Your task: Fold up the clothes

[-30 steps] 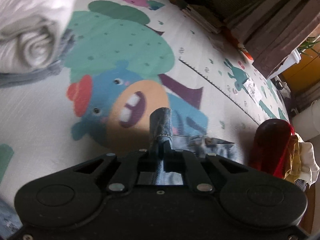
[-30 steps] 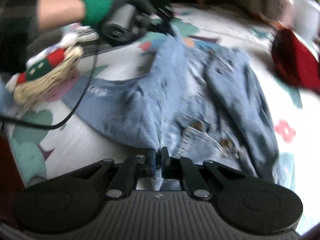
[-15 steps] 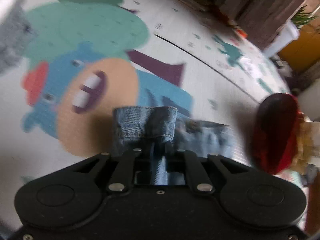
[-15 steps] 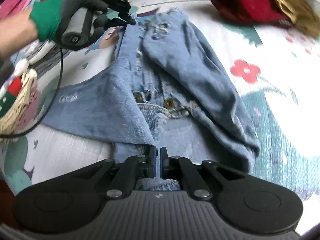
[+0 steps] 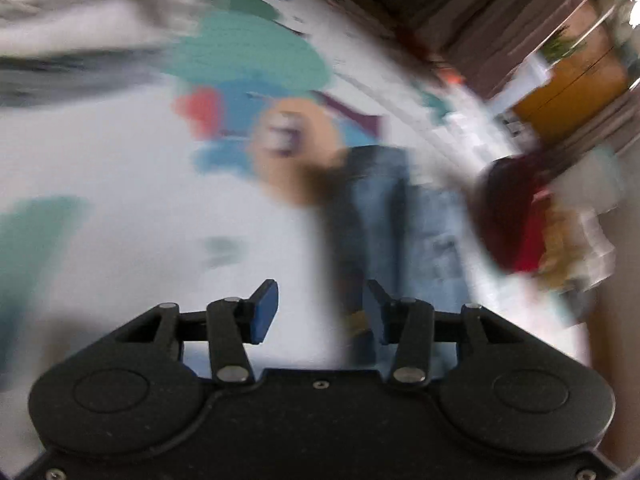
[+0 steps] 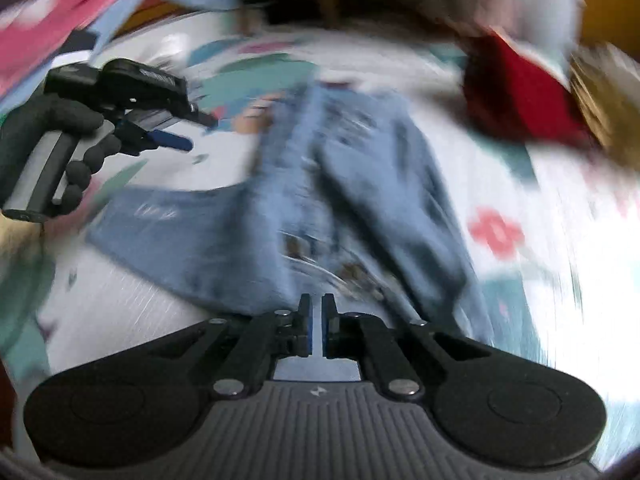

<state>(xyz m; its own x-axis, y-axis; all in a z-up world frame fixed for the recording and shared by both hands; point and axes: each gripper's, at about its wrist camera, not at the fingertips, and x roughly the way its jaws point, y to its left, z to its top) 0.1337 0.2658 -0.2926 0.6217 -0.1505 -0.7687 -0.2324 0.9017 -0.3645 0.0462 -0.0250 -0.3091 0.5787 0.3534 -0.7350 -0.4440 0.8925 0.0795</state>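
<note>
The blue jeans (image 6: 360,184) lie flat on the printed play mat (image 6: 560,240), legs folded over each other and pointing away. My right gripper (image 6: 318,318) sits at their near waist edge. Its jaws are opening, a narrow gap shows between the pads, and I see no denim pinched there. My left gripper (image 6: 196,130), held by a gloved hand (image 6: 60,140), hovers left of the far leg ends, apart from them. In the left wrist view the left gripper (image 5: 320,308) is opening with nothing between its blue pads (image 5: 264,312); the jeans (image 5: 404,220) lie just ahead to the right. Both views are blurred.
A red garment (image 6: 516,92) lies with other clothes at the far right of the mat, also the red garment (image 5: 516,216) beside the jeans. Folded white cloth (image 5: 80,4) sits on grey cloth at the far left. Pink and blue fabric (image 6: 60,28) lies behind the gloved hand.
The left gripper let go of the jeans' leg end, opened, and swung left away from it. The right gripper's pads parted slightly at the waist edge. The jeans now lie flat.
</note>
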